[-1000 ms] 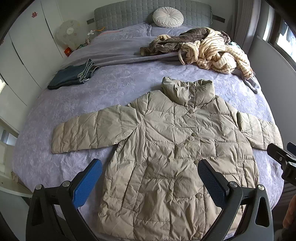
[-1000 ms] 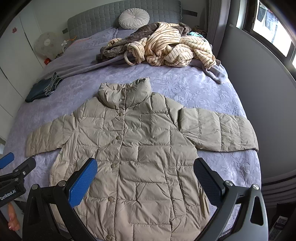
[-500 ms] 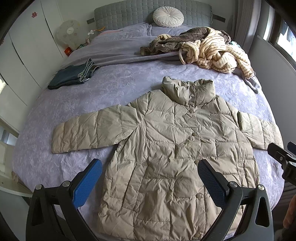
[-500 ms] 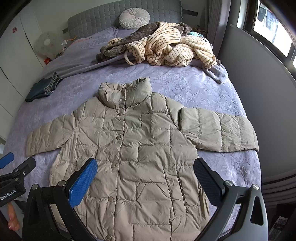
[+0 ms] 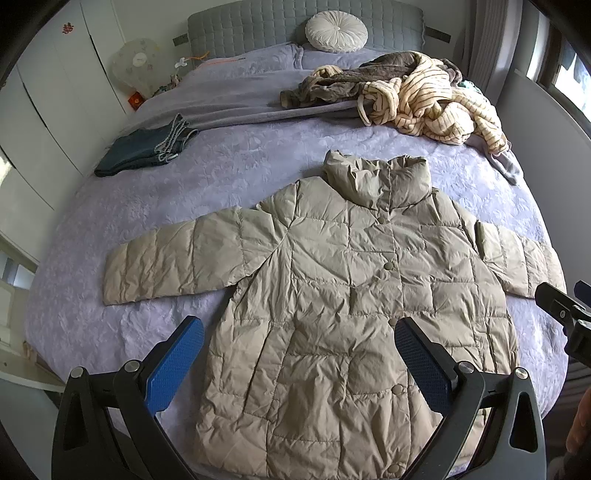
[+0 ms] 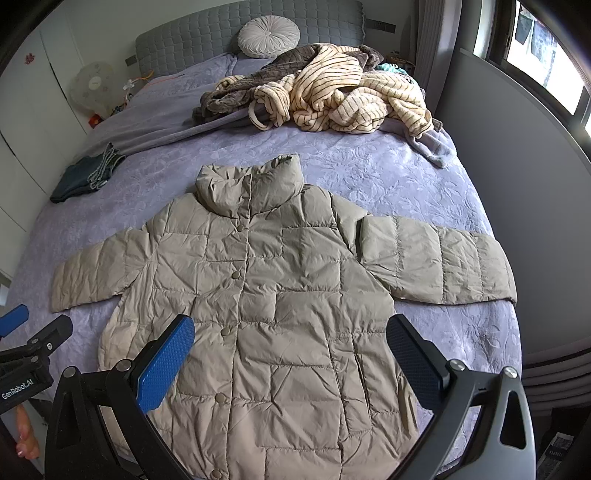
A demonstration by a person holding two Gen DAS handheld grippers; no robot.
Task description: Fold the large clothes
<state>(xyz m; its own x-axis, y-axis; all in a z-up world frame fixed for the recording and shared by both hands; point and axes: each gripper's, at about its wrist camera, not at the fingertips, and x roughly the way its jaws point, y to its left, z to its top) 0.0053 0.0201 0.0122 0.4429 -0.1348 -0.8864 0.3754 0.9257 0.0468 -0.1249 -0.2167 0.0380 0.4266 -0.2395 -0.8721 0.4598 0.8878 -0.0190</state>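
Note:
A beige quilted puffer jacket (image 5: 343,291) lies flat and buttoned on the bed, front up, collar toward the headboard, both sleeves spread out sideways. It also shows in the right wrist view (image 6: 280,295). My left gripper (image 5: 299,362) is open and empty, held above the jacket's lower hem. My right gripper (image 6: 290,362) is open and empty, also above the lower part of the jacket. The right gripper's tip shows at the right edge of the left wrist view (image 5: 565,314).
The bed has a lilac cover (image 5: 229,173). A heap of striped and brown robes (image 5: 417,99) lies near the headboard. Folded dark jeans (image 5: 144,151) lie at the bed's left side. A round cushion (image 5: 336,26) leans on the headboard. Grey wall (image 6: 517,155) at right.

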